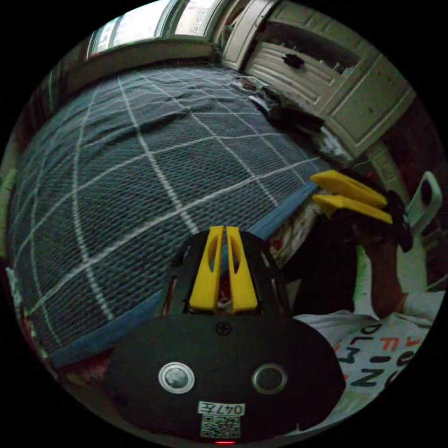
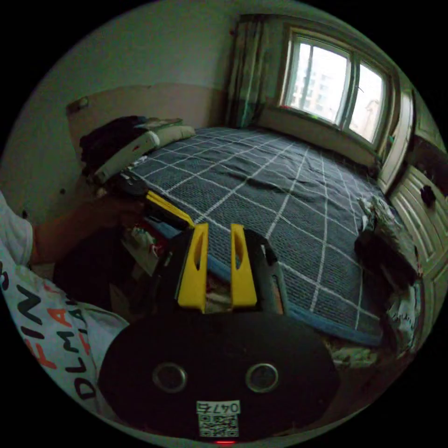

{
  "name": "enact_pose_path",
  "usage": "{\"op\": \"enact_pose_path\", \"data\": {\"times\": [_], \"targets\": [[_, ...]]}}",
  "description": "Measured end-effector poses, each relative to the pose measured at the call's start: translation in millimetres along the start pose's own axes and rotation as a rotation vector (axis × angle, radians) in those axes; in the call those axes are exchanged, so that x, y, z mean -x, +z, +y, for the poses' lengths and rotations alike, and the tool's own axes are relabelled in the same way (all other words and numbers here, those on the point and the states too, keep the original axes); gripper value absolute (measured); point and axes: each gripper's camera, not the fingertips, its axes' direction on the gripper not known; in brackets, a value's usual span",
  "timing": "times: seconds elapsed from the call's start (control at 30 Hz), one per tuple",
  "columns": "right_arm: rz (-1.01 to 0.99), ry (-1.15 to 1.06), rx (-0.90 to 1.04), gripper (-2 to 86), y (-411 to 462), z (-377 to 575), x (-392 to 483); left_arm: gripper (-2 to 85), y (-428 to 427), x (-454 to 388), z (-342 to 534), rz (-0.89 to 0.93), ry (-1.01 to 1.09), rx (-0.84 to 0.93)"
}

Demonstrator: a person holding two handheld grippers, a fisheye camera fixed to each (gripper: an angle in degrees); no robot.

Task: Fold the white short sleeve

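My left gripper [image 1: 224, 228] hovers over the near edge of a bed, its yellow jaws closed together on nothing. It also appears at the left of the right gripper view [image 2: 185, 220], held by a hand. My right gripper [image 2: 219, 227] stands open and empty above the bed's blue-trimmed edge. From the left gripper view it is at the right [image 1: 316, 188], jaws a little apart. The dark checked bed cover [image 1: 140, 163] lies flat with no garment spread on it. The person wears a white printed T-shirt [image 1: 373, 345].
A heap of dark and pale clothes [image 2: 382, 242] lies on the bed's edge by the cream cabinets [image 1: 326, 74]. Pillows and folded things [image 2: 140, 135] sit at the head by the wall. A window [image 2: 336, 88] is on the far side of the bed.
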Motion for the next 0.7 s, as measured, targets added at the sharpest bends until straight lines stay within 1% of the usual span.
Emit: {"op": "enact_pose_path", "data": {"times": [0.07,0.13,0.23,0.3,0.37,0.4,0.47,0.5,0.53,0.57,0.6,0.67,0.7], "targets": [[0.005,0.032,0.023,5.1,-32,37,-45,4.3,26,-6,-15,0.018,-0.002,0.028],[-0.013,0.063,0.040,4.7,-57,64,-78,4.9,53,-14,-26,-0.012,0.002,0.050],[-0.013,0.125,0.030,1.3,-107,110,-131,4.9,75,-29,-33,-0.014,-0.008,-0.028],[0.046,0.172,-0.001,0.2,-143,139,-167,4.4,90,-42,-39,-0.028,-0.012,-0.063],[0.222,0.274,-0.052,0.1,-191,182,-224,3.9,101,-55,-47,-0.054,-0.007,-0.058],[0.278,0.309,-0.071,0.2,-202,195,-241,3.6,108,-65,-53,-0.083,-0.007,-0.045],[0.556,0.444,-0.155,0.8,-243,253,-309,2.9,120,-80,-63,-0.136,0.003,-0.026],[0.631,0.460,-0.176,1.0,-251,268,-325,2.3,128,-90,-69,-0.169,0.005,-0.020],[0.779,0.480,-0.198,1.5,-263,294,-357,2.0,132,-94,-72,-0.181,0.004,-0.019],[0.880,0.482,-0.181,2.3,-270,314,-390,1.4,140,-102,-77,-0.202,0.002,-0.016],[0.904,0.476,-0.158,2.9,-272,321,-408,0.8,148,-109,-81,-0.219,0.009,-0.016],[0.900,0.480,-0.018,6.4,-271,341,-479,0.1,158,-116,-85,-0.229,0.026,-0.024],[0.896,0.492,0.021,6.8,-270,344,-497,-0.1,163,-119,-88,-0.220,0.018,-0.032]]}}
